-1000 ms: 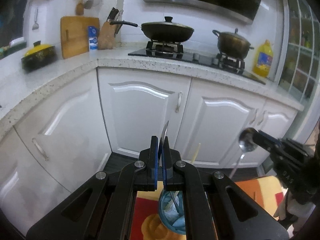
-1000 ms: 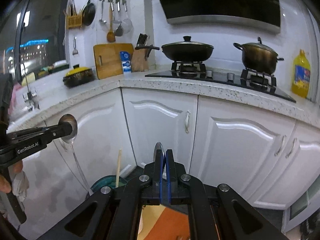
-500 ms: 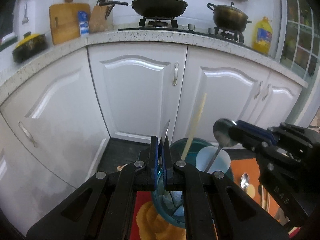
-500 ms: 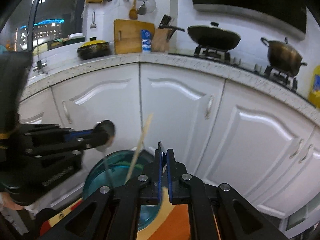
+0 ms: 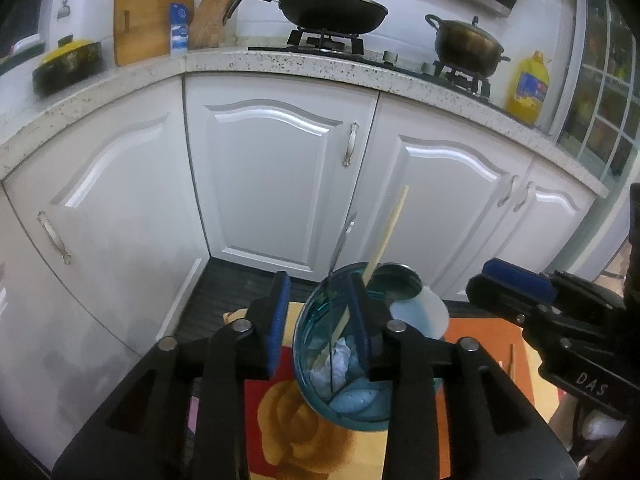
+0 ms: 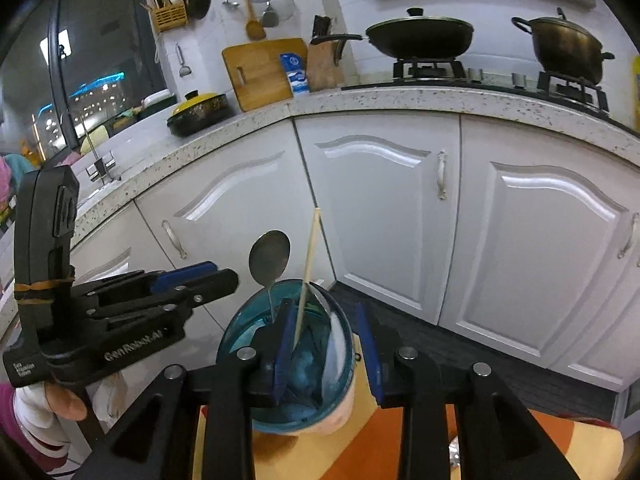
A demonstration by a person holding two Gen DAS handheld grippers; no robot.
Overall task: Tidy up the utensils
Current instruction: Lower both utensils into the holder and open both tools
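Two utensils, a spoon [image 6: 269,258] and a chopstick [image 6: 308,268], stand tilted in the teal holder [image 6: 240,332] on the low table [image 6: 520,440], near white cabinet doors. Both grippers, left gripper [image 5: 318,320] and right gripper [image 6: 326,346], have just been opening and stand released above the holder's rim, nothing between their pads. Holder contents are unclear.

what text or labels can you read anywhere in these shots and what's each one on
"DAS": white letters on the side of the right gripper, seen from the left wrist.
"GenRobot.AI": white print on the body of the left gripper, seen from the right wrist.
Small white lines at that body's rear end: too small to read.
Blue and white carton by the cutting board: print blurred.
Yellow oil bottle label: blurred, unreadable.
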